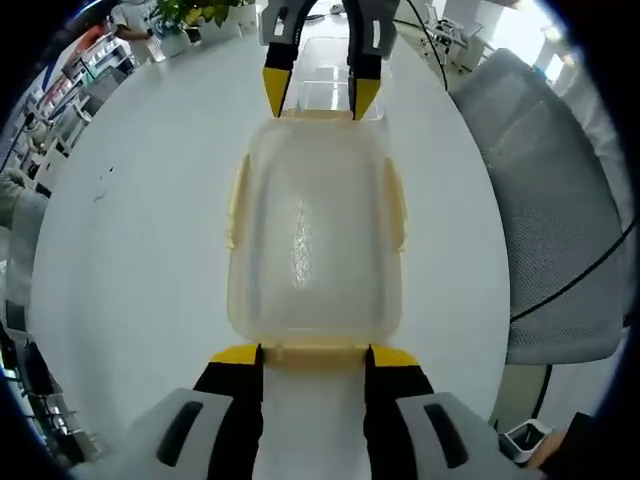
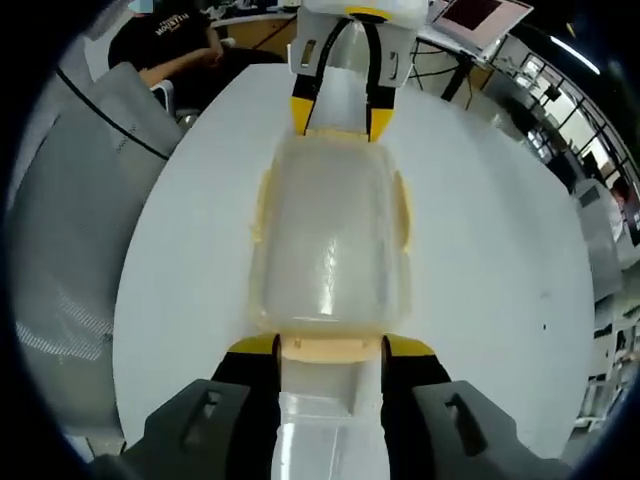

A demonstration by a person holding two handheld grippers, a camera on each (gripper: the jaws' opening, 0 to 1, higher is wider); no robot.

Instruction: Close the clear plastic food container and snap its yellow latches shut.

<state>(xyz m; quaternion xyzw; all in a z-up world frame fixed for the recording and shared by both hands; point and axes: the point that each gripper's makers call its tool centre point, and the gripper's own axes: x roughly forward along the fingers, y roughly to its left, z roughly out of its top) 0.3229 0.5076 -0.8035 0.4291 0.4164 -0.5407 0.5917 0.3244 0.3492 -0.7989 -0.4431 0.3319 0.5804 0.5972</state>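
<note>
The clear plastic container (image 1: 315, 240) (image 2: 330, 250) lies on the white table (image 1: 130, 250) with its lid resting on top. Pale yellow latches (image 1: 397, 200) (image 2: 262, 215) hang along its long sides. My left gripper (image 1: 315, 355) is open at the container's near end, its yellow-tipped jaws on either side of the end latch (image 1: 315, 350). Facing it from the opposite end, my right gripper (image 2: 332, 347) is open too and straddles the other end latch (image 2: 330, 348). Each gripper also appears in the other's view: right gripper (image 1: 320, 98), left gripper (image 2: 338, 118).
A grey mesh chair (image 1: 560, 220) (image 2: 70, 230) stands beside the round table. Potted plants (image 1: 190, 20) sit at the table's far edge in the left gripper view. A seated person (image 2: 165, 45) and a laptop (image 2: 480, 15) are beyond the table in the right gripper view.
</note>
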